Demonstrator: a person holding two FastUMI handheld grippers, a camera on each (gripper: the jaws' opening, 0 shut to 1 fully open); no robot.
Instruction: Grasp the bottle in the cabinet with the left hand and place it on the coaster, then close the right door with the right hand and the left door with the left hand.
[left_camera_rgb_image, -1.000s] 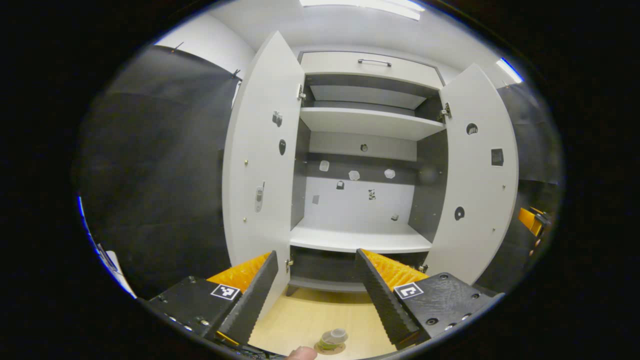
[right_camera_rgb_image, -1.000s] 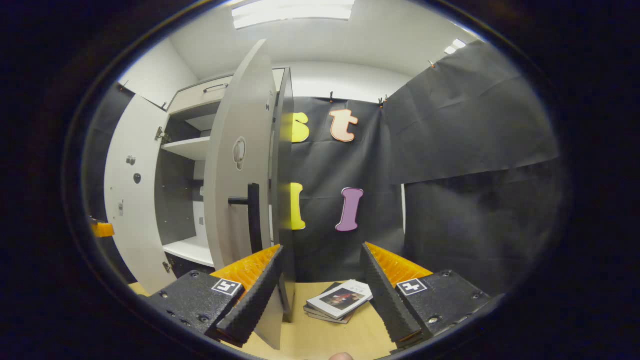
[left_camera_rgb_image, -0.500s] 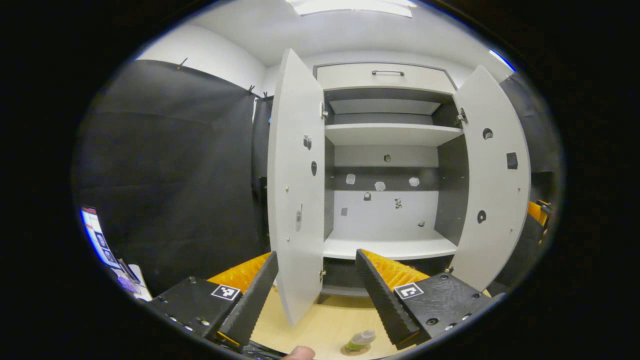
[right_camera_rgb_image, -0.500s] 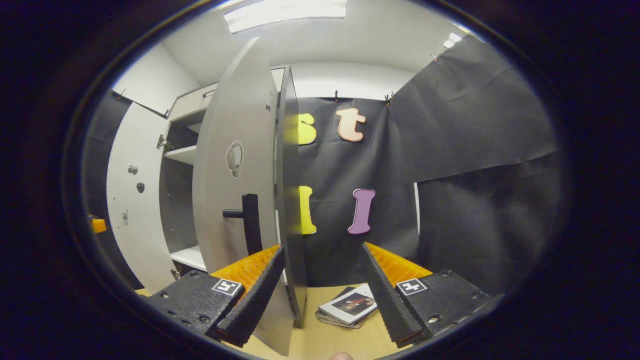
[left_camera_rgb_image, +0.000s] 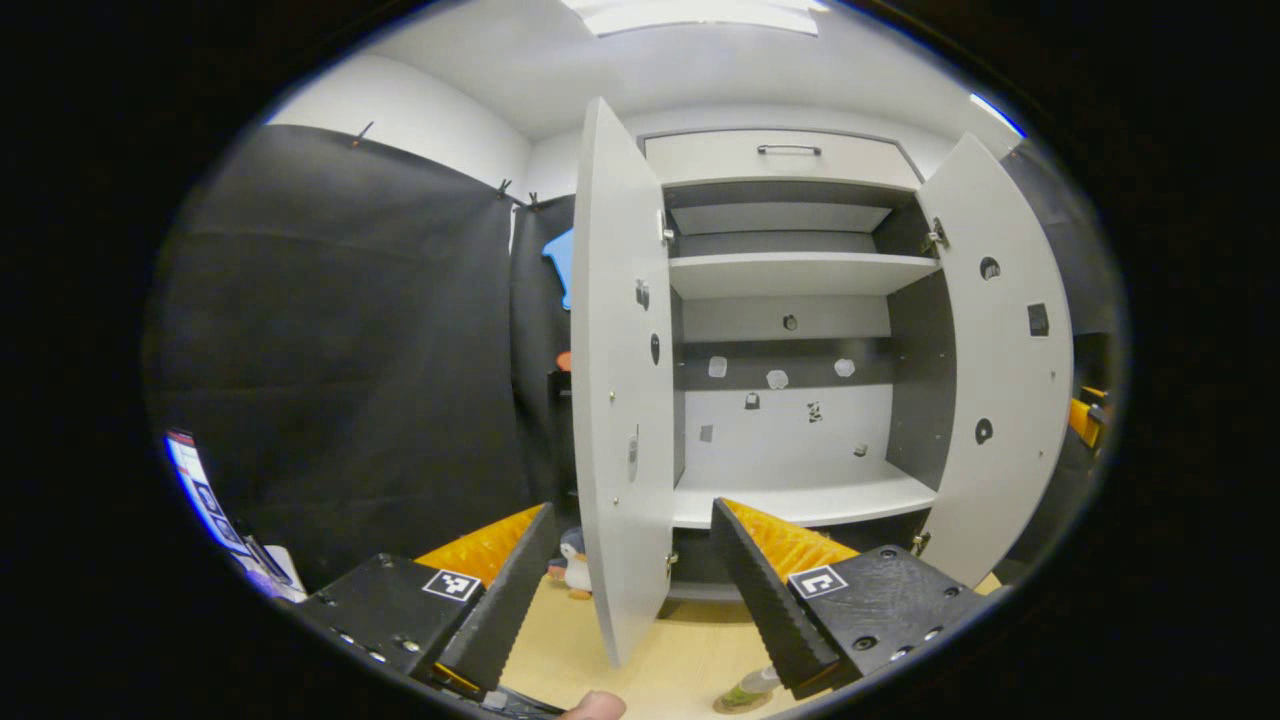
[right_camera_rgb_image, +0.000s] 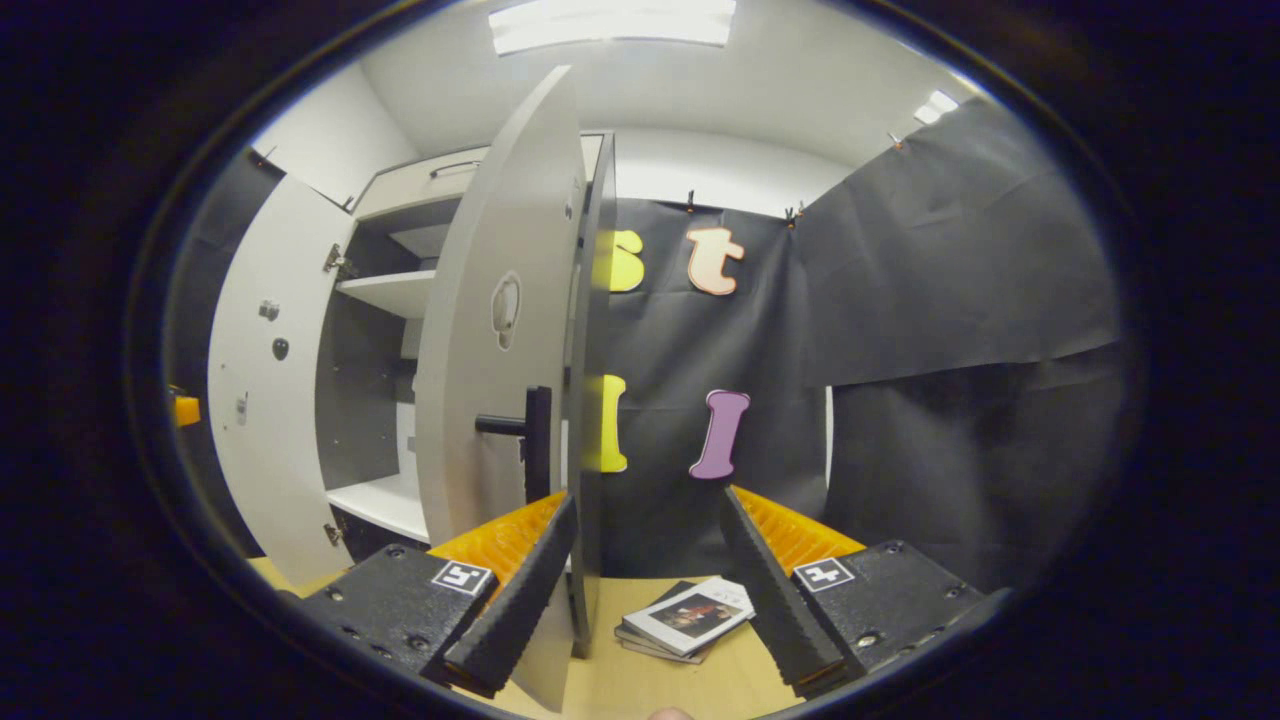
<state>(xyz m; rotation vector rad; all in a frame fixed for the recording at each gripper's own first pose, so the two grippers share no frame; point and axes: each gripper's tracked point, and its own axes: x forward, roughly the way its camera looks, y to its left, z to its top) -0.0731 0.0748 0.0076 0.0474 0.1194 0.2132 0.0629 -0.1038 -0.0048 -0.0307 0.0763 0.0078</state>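
**Bottle** (left_camera_rgb_image: 752, 688). Seen at the near bottom edge of the left gripper view, on the table (left_camera_rgb_image: 690, 650), just left of that gripper's right finger. It appears to rest on a brown coaster (left_camera_rgb_image: 735, 705), though both are partly cut off. A small clear bottle with a pale cap; judged light, rigid but thin-walled, smooth and rather slippery, and easily tipped. Best held across the middle of the body, not by the cap. No further handling seems needed.

**Cabinet** (left_camera_rgb_image: 790, 270). Stands at the far side of the table; shelves bare of any bottle.

**Right door** (right_camera_rgb_image: 500, 330). Wide open, seen nearly edge-on in the right gripper view. A flat stiff panel on hinges, judged to swing freely under light pressure. A dark bar handle (right_camera_rgb_image: 535, 440) stands out from its outer face, offering a hold; a push on the outer face near the free edge would also serve. Slamming is the risk.

**Left door** (left_camera_rgb_image: 620, 400). Also open, edge toward the left gripper view; same build, to be pushed from the outer face.

**Left gripper** (left_camera_rgb_image: 630, 590). Fingers spread apart, nothing between them, held near the left door's lower edge.

**Right gripper** (right_camera_rgb_image: 645, 580). Fingers spread apart, holding nothing; the right door's edge lies just beside its left finger, contact uncertain.

**Other items.** Booklets (right_camera_rgb_image: 685, 620) on the table to the right; a small penguin toy (left_camera_rgb_image: 573, 565) behind the left door.
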